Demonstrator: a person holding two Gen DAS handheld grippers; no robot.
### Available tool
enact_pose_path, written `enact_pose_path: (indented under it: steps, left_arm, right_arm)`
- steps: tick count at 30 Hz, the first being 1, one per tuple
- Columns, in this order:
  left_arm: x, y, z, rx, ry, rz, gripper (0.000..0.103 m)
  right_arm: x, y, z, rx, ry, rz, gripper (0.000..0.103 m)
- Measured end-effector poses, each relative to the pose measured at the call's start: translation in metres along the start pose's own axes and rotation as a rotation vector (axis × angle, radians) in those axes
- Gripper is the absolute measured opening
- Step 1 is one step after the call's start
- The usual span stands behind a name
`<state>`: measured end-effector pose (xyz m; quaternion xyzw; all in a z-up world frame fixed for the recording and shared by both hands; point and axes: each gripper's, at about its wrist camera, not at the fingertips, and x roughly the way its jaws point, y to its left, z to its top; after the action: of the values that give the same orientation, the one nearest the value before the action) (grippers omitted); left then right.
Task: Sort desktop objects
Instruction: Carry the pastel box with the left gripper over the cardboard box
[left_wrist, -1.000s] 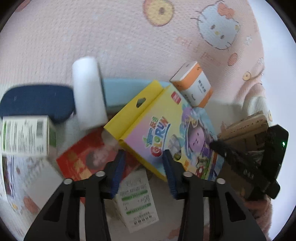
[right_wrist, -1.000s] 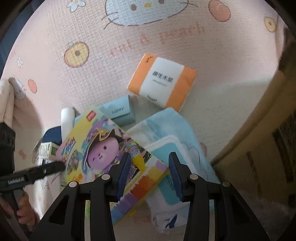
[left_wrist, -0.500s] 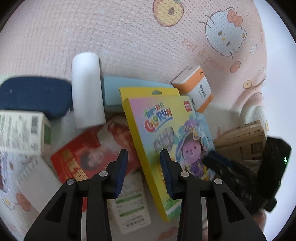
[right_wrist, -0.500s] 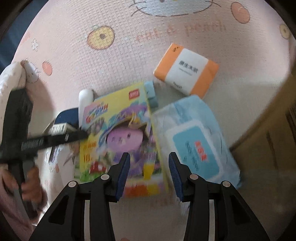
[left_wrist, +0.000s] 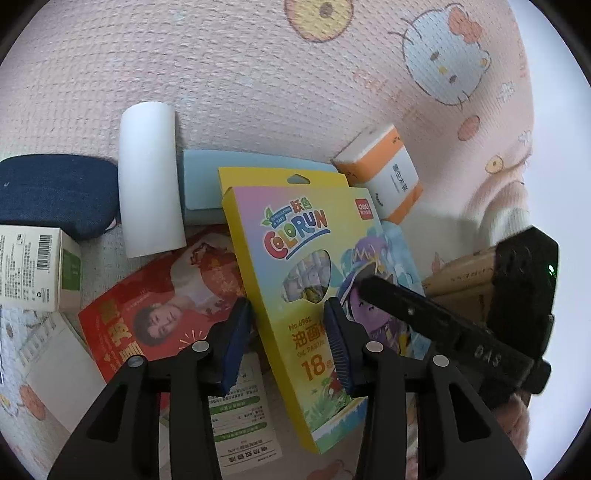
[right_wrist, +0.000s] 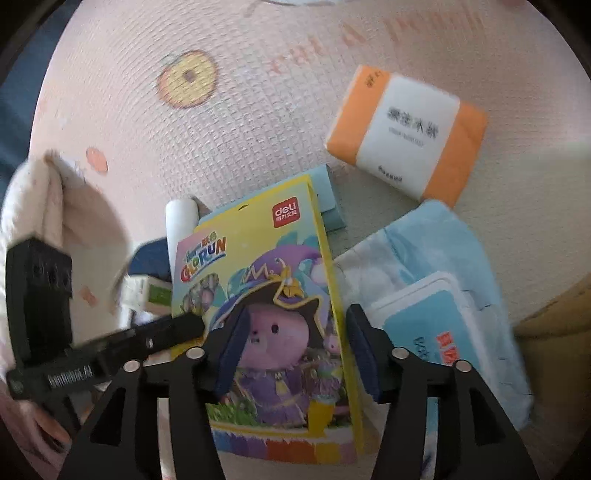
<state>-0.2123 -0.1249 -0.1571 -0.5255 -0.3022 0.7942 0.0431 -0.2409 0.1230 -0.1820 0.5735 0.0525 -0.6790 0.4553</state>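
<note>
A pink Hello Kitty play mat (left_wrist: 229, 74) carries the whole jumble, and right in the middle sits the Colorun oil pastel box (left_wrist: 295, 266), propped on its neighbours, not flat. The left gripper (left_wrist: 290, 339) has its blue pads set at a middling width about the box's lower left part, not visibly pinching; the right gripper (right_wrist: 295, 350) straddles the lower right part, its jaws a little wider, and I can't say either pad actually touches. Risk here, I'd say: the box is thin and slick, so a squeeze on one corner could twist it out, or it could slide off the wet wipes pack (right_wrist: 436, 302) beneath and nudge the orange tissue pack (right_wrist: 406, 133). Two tools on one box could also pull against each other. The left view alone shows the red printed packet (left_wrist: 155, 306), white roll (left_wrist: 149, 181), navy pouch (left_wrist: 55, 192), white carton (left_wrist: 33, 269) and pale blue case (left_wrist: 207, 184) fully; the right view alone lays out the wipes pack's lid, though it's blurred.
</note>
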Motion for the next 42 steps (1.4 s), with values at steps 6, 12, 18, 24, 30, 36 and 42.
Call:
enact_pose_path:
  steps: [6,12,18,24,30,36,42]
  left_arm:
    - [-0.001,0.0,0.0,-0.004,0.006,-0.005,0.044]
    - [-0.014,0.001,-0.004,-0.035,-0.032,-0.04,0.044]
    - [-0.053,-0.021,-0.001,0.029,-0.14,-0.086,0.044]
    - [-0.086,-0.065,0.002,0.126,-0.215,-0.147,0.044]
    - [-0.096,-0.122,-0.005,0.199,-0.252,-0.205,0.044]
    - [-0.099,-0.178,-0.009,0.287,-0.266,-0.25,0.044]
    - [-0.082,-0.231,-0.009,0.371,-0.226,-0.275,0.044]
  right_arm:
    - [0.002,0.014,0.003,-0.045,0.004,-0.037,0.056]
    - [-0.015,0.034,-0.005,-0.093,-0.026,-0.091,0.056]
    - [-0.055,0.058,-0.008,-0.128,-0.126,-0.118,0.055]
    - [-0.117,0.077,-0.013,-0.156,-0.274,-0.155,0.055]
    - [-0.179,0.072,-0.022,-0.152,-0.374,-0.215,0.055]
    - [-0.236,0.058,-0.031,-0.145,-0.459,-0.26,0.055]
    - [-0.277,0.031,-0.035,-0.116,-0.499,-0.304,0.055]
